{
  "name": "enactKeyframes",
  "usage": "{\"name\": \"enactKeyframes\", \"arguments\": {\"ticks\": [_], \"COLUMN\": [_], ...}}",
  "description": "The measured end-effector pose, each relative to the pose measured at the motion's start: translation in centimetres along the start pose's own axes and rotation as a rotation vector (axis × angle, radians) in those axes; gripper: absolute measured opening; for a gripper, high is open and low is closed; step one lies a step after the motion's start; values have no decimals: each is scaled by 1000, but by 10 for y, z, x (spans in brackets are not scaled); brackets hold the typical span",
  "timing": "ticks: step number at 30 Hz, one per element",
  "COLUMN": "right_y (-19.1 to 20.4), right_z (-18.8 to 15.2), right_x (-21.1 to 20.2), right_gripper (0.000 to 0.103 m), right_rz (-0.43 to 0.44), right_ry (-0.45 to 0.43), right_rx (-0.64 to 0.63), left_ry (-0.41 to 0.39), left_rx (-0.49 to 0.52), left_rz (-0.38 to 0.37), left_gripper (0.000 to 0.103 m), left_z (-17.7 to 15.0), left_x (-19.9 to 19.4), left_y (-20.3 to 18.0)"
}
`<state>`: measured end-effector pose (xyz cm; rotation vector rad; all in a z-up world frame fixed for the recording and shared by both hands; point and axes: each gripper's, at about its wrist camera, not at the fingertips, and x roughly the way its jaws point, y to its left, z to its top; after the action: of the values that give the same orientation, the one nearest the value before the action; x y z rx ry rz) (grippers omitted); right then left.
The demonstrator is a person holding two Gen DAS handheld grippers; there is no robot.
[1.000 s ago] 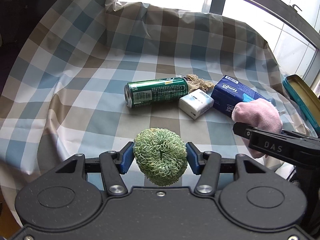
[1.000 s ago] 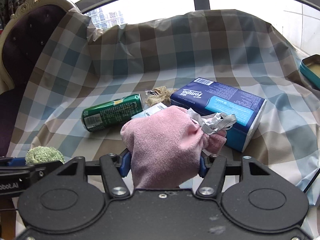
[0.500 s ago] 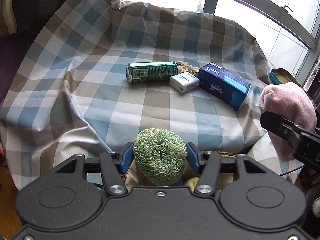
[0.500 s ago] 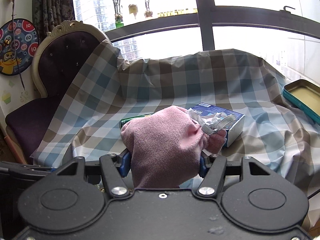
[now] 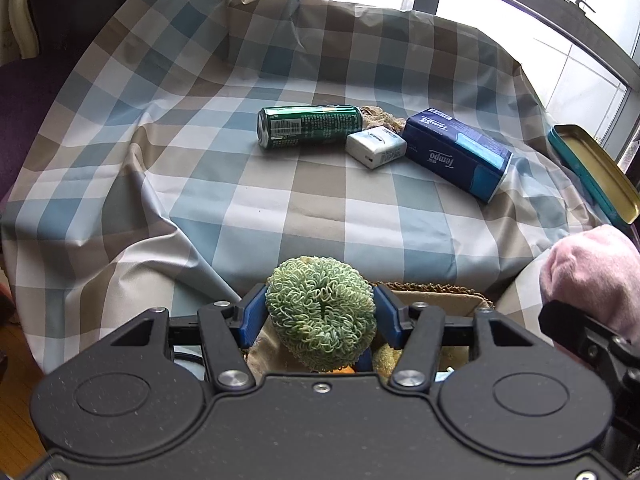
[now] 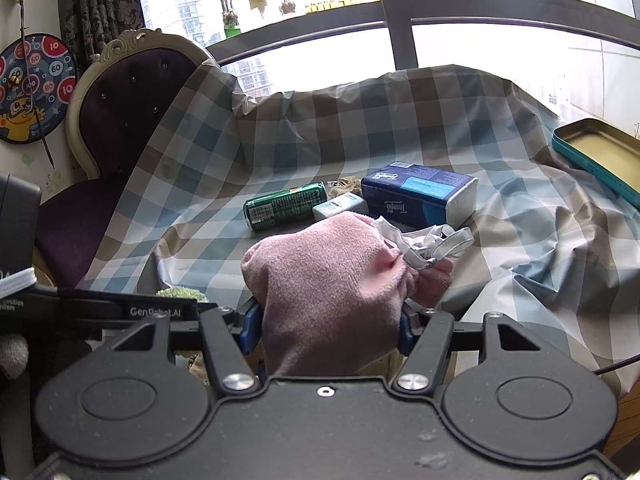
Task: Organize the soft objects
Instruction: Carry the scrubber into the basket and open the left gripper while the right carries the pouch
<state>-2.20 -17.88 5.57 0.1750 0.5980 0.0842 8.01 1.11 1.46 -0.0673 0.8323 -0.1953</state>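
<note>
My left gripper [image 5: 320,312] is shut on a green curly scrubber ball [image 5: 320,312] and holds it off the table's near edge, above a tan fabric basket [image 5: 436,294] that shows below it. My right gripper [image 6: 328,320] is shut on a pink plush pouch [image 6: 328,288] with a white ribbon tie [image 6: 432,246]. The pouch also shows at the right edge of the left wrist view [image 5: 592,276]. The green ball peeks out behind the left gripper in the right wrist view [image 6: 182,294].
On the checked tablecloth [image 5: 280,200] lie a green can [image 5: 308,126], a white charger block [image 5: 376,148], a blue Tempo tissue pack [image 5: 456,154] and a bit of burlap [image 5: 380,118]. A teal tin lid [image 5: 592,172] sits at the right. A purple chair [image 6: 132,92] stands left.
Both grippers have pulled back from the table with their objects still held. The can, charger and tissue pack now lie farther away, and the basket has come into view under the left gripper.
</note>
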Motion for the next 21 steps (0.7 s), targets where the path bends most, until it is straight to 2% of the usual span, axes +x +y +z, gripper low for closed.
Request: {"name": "enactKeyframes", "arguments": {"ticks": [5, 15, 21], "right_y": [-2, 1, 7], "right_z": [-2, -3, -1], "right_x": [6, 11, 12], "right_gripper": [61, 61, 62], "right_rz": [-5, 1, 17], "right_ry": [25, 50, 50], "right_rx": [13, 6, -22], "left_ry": [-1, -12, -40], "left_rx": [2, -27, -25], "left_rz": [21, 45, 84], "left_gripper": [66, 67, 69], "left_z": [0, -5, -10], "left_x": [6, -4, -15], "left_y": [0, 8, 9]}}
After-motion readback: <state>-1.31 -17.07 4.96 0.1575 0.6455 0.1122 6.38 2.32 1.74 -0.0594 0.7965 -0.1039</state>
